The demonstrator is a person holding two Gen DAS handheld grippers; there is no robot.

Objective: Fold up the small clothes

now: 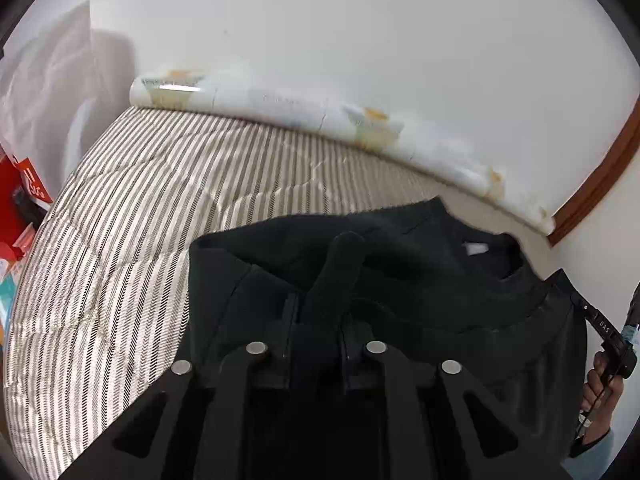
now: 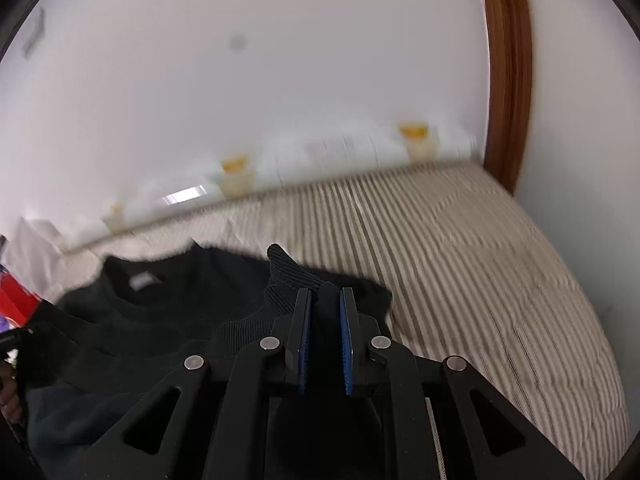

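Black knit, a small sweater [image 1: 420,280] lies spread on my striped bedcover [image 1: 132,208] near the white wall [image 1: 360,32], and both my tongs are pinched onto folds of it, my left gripper [image 1: 320,300] and my right gripper [image 2: 326,312] nearly closed.

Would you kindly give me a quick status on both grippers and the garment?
Left gripper shut on black sweater. Right gripper shut on its ribbed edge. Sweater held over striped bed cover. Nothing in the way.
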